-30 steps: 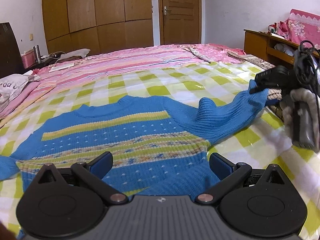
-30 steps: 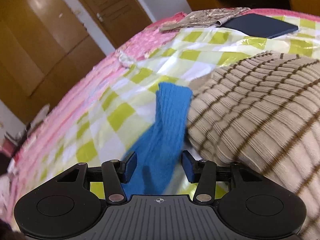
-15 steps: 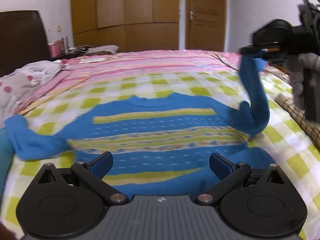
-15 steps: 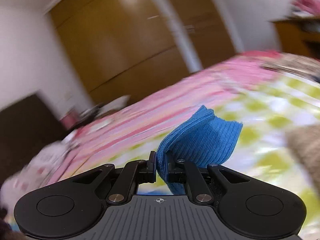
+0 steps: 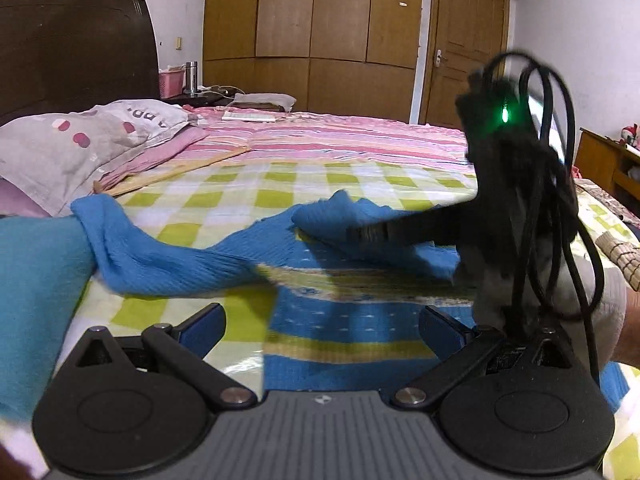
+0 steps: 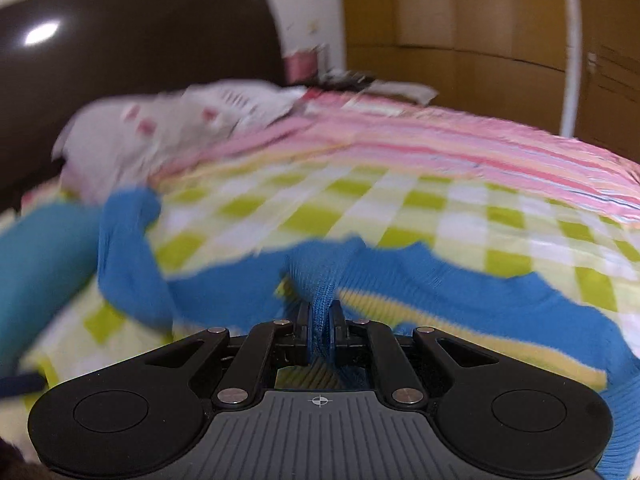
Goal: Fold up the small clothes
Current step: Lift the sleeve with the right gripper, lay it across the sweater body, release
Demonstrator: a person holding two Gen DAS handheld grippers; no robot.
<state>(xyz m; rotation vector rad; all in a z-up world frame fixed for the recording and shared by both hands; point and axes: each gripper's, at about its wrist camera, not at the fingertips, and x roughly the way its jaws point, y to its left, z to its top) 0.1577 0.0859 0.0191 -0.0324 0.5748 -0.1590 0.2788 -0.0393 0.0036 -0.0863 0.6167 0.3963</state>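
Note:
A blue knitted sweater [image 5: 360, 320] with yellow patterned bands lies flat on the green-checked sheet [image 5: 248, 196]. My right gripper [image 6: 320, 320] is shut on the cuff end of the sweater's right sleeve [image 6: 316, 276]. In the left wrist view that right gripper [image 5: 384, 234] shows as a blurred black shape holding the sleeve over the sweater's chest. The other sleeve [image 5: 120, 248] trails out to the left. My left gripper [image 5: 322, 326] hovers open above the sweater's lower part with nothing between its fingers.
A teal garment [image 5: 36, 300] lies at the left edge beside the sleeve. A brown ribbed knit [image 5: 618, 246] sits at the right. A spotted pillow [image 5: 80, 140] and dark headboard [image 5: 80, 48] are at far left; a wardrobe [image 5: 320, 32] stands behind the bed.
The right gripper closed on the right sleeve's cuff, lifted it and swept it left across the sweater's body. The left gripper swung its view leftward and stayed open.

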